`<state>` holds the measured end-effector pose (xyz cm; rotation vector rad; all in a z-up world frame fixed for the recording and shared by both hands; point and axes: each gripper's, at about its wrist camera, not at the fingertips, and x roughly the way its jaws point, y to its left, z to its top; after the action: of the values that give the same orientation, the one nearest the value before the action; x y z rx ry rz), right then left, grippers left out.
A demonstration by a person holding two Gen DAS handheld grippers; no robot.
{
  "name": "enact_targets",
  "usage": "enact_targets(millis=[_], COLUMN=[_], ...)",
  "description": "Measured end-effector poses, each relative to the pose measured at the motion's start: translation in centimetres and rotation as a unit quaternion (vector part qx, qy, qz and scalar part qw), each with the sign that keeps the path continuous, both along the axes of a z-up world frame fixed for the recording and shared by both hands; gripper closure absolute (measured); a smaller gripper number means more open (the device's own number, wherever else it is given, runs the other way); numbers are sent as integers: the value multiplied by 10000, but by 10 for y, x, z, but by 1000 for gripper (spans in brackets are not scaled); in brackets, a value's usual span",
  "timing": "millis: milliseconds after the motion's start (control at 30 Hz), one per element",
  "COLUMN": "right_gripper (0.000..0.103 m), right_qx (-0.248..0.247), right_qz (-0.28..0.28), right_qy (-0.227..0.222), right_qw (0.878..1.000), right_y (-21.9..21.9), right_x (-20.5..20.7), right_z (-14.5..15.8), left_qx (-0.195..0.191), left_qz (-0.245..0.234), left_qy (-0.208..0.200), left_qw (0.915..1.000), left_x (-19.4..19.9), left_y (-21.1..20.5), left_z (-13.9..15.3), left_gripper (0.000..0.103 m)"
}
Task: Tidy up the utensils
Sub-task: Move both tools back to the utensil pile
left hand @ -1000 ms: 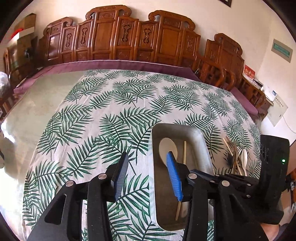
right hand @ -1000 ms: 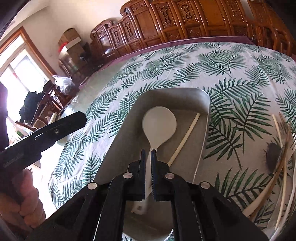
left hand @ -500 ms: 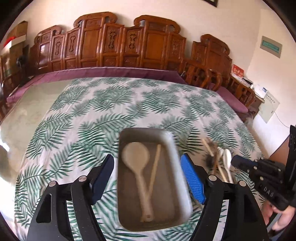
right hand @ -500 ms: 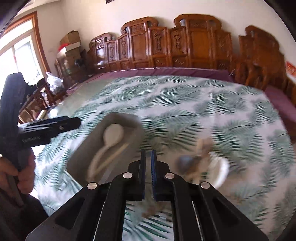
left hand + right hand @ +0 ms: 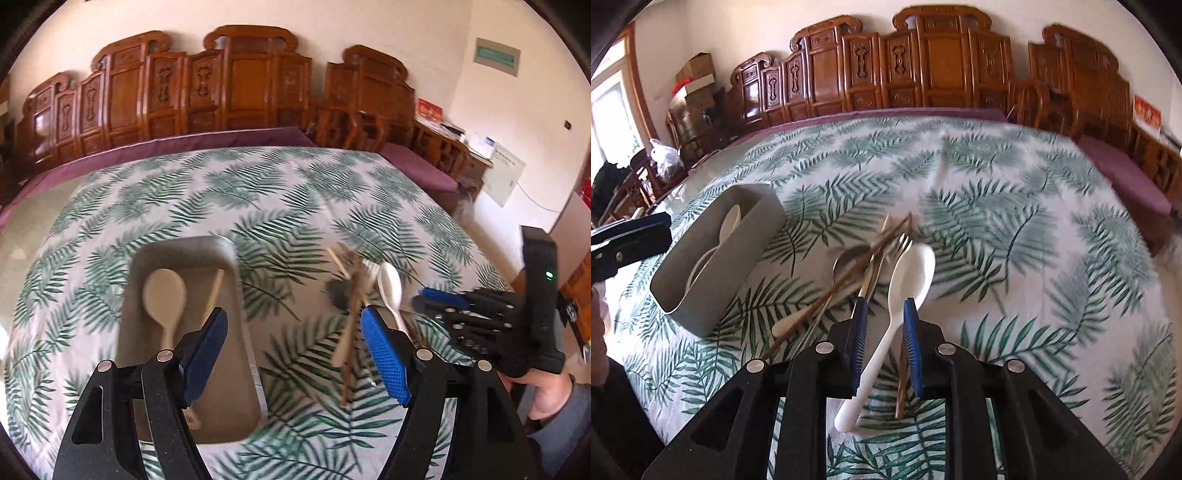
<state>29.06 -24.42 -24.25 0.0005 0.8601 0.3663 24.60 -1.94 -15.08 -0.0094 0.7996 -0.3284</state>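
Right gripper [image 5: 882, 314] hanging over white spoon [image 5: 905, 280], jaws partly parted, straddling handle for pickup. Left gripper [image 5: 295, 350] gaping wide, empty, waiting beside grey tray [image 5: 236, 369] to its left.

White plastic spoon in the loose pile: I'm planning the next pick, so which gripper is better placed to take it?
Right. The right gripper is open with its fingers either side of the white plastic spoon; the left gripper is open between the grey tray and the pile.

A grey tray [image 5: 236, 295] and white spoon [image 5: 910, 271] are lying on a tablecloth [image 5: 997, 192] showing green palm leaves on white
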Motion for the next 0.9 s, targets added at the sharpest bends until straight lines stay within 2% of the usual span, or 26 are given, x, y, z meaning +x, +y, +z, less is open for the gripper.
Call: enact_targets(millis=[67, 167, 233, 333, 467, 567, 667, 800, 900], right_gripper=[81, 81, 81, 81, 81, 81, 81, 81, 81], right_qx=[-24, 10, 4, -48, -101, -147, -155, -155, -146], right_qz=[71, 79, 68, 66, 76, 60, 73, 113, 144], right_qy=[17, 66, 96, 141, 200, 261, 288, 260, 272], right_qw=[10000, 9999, 9999, 9999, 9997, 9995, 9994, 9995, 9994], right_y=[4, 3, 5, 2, -2, -5, -7, -8, -7], right_x=[0, 2, 6, 9, 12, 12, 15, 16, 16], right_z=[-3, -6, -6, -10, -17, -22, -25, -24, -24], left_qx=[23, -9, 19, 83, 133, 204, 183, 274, 373], left_qz=[-100, -253, -359, -459, -518, -567, -553, -616, -654], left_qy=[31, 162, 260, 405, 620, 749, 835, 948, 989], left_qw=[9999, 9995, 9990, 9981, 9966, 9954, 9948, 9932, 9922], left_x=[-2, -3, -2, -1, 2, 4, 6, 8, 8], left_y=[-10, -19, -27, -37, -45, -50, -52, -57, -61], left_z=[-5, -14, -22, -35, -52, -64, -72, -81, -86], left_gripper=[32, 39, 40, 51, 55, 66, 68, 78, 78])
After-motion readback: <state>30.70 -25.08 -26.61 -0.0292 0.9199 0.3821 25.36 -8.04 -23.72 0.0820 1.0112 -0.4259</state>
